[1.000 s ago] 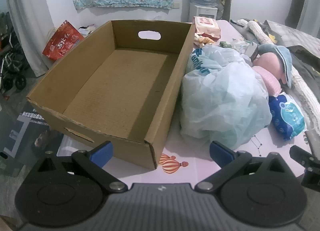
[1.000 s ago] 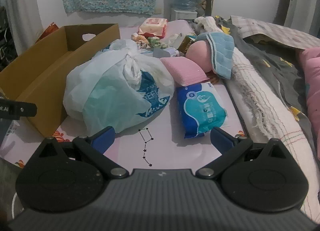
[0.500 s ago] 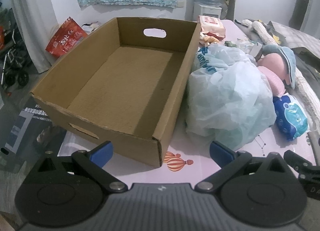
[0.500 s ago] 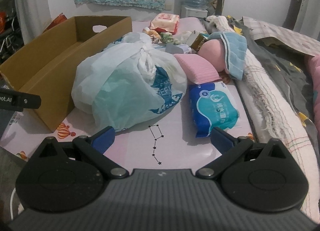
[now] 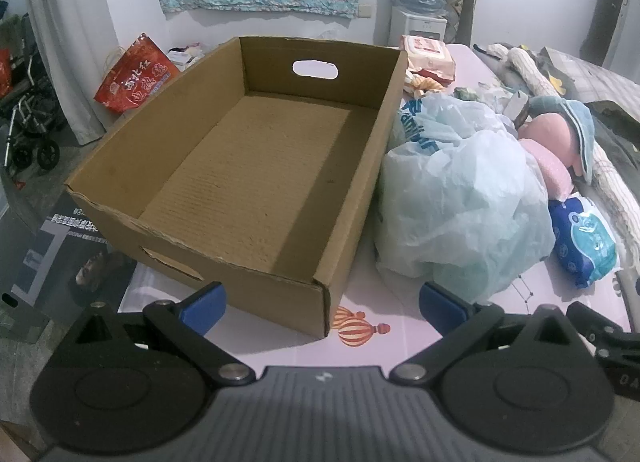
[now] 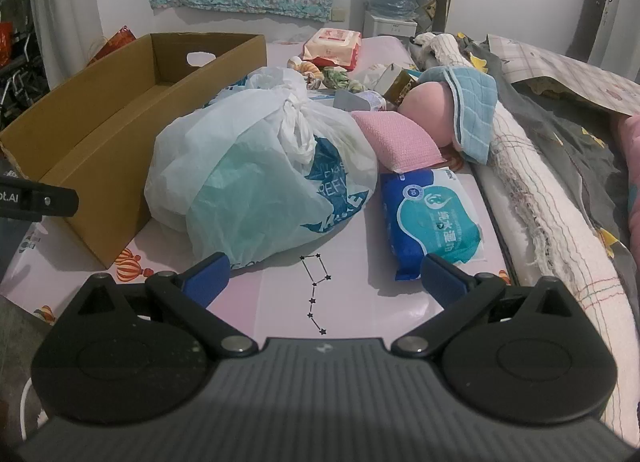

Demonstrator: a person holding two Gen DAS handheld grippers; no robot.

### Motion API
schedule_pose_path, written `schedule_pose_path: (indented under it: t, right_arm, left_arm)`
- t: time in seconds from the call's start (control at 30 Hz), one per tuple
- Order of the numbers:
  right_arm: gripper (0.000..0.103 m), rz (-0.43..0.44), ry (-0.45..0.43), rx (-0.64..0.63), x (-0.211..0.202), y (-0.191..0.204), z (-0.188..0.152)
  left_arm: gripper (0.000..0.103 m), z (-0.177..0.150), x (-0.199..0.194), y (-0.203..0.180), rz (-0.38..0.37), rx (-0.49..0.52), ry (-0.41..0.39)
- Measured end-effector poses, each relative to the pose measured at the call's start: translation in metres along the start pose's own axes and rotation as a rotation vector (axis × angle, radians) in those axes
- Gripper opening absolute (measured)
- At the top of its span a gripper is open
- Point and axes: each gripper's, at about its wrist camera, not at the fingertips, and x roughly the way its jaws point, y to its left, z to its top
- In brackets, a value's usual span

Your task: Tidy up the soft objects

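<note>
An empty cardboard box (image 5: 256, 166) sits at the left of a pink-covered surface (image 6: 280, 294), its right wall touching a knotted plastic bag (image 6: 256, 178) that bulges with soft, pale green contents. Right of the bag lie a blue wet-wipe pack (image 6: 434, 218) in the near ground, a pink knitted cushion (image 6: 394, 140) behind it, and farther back a pink plush (image 6: 430, 110) draped with a blue towel (image 6: 472, 110); a second, pink wipe pack (image 6: 332, 47) rests at the far edge. The left tool (image 5: 322, 302) hovers before the box's near corner with its fingers spread wide and nothing between them; the right tool (image 6: 324, 276) hangs likewise spread and empty, just short of the bag and the blue pack. The bag looks light and yielding but slick-skinned, so its twisted knot at the top appears the surest hold; the wipe pack seems squashy and glossy and is probably best pinched across its narrow sides.
</note>
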Motion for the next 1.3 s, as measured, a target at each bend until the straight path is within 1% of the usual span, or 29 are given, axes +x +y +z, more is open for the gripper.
schedule_pose_path:
  t: [0.43,0.57,0.63,0.7,0.77,0.83,0.9,0.93,1.0,1.03,1.1,1.13,1.2,1.23,1.3]
  right_arm:
    - [0.102,0.001,-0.003,0.0,0.002,0.001,0.004]
    - [0.102,0.02,-0.024,0.007,0.002,-0.01,0.001]
    - [0.102,0.028,-0.044,0.008,0.0,-0.024,-0.006]
    - [0.102,0.022,-0.073,0.016,-0.003,-0.041,-0.015]
    - [0.102,0.0,-0.102,0.026,-0.005,-0.062,-0.024]
    - [0.102,-0.003,-0.122,0.039,-0.007,-0.084,-0.03]
    - [0.102,0.036,-0.145,0.072,-0.007,-0.109,-0.033]
    - [0.102,0.062,-0.154,0.096,-0.005,-0.121,-0.033]
    - [0.101,0.129,-0.167,0.142,0.0,-0.144,-0.028]
    - [0.1,0.153,-0.164,0.159,0.005,-0.153,-0.025]
    - [0.09,0.195,-0.169,0.169,0.014,-0.166,-0.018]
    - [0.087,0.218,-0.171,0.173,0.02,-0.171,-0.013]
    - [0.073,0.267,-0.158,0.193,0.034,-0.179,-0.004]
    - [0.071,0.299,-0.146,0.212,0.045,-0.185,0.0]
    - [0.061,0.333,-0.119,0.243,0.064,-0.191,0.007]
  left_arm:
    - [0.103,0.005,-0.002,0.003,0.003,-0.007,0.0]
    - [0.103,0.003,-0.003,-0.004,-0.004,0.021,-0.021]
    - [0.103,0.002,-0.005,-0.013,-0.025,0.045,-0.044]
    - [0.103,0.001,-0.007,-0.025,-0.064,0.074,-0.067]
    - [0.103,-0.001,-0.008,-0.039,-0.126,0.101,-0.096]
    - [0.102,-0.002,-0.008,-0.053,-0.192,0.12,-0.119]
    - [0.096,-0.003,-0.008,-0.07,-0.251,0.154,-0.142]
    - [0.094,-0.004,-0.007,-0.078,-0.268,0.174,-0.144]
    - [0.082,-0.003,-0.004,-0.097,-0.302,0.222,-0.149]
    - [0.079,-0.002,-0.003,-0.105,-0.316,0.241,-0.152]
    - [0.069,-0.002,-0.001,-0.122,-0.344,0.273,-0.156]
    - [0.066,-0.001,0.001,-0.13,-0.355,0.289,-0.154]
    - [0.056,0.003,0.007,-0.143,-0.373,0.314,-0.143]
    - [0.053,0.005,0.009,-0.15,-0.383,0.325,-0.138]
    - [0.042,0.011,0.013,-0.16,-0.403,0.34,-0.122]
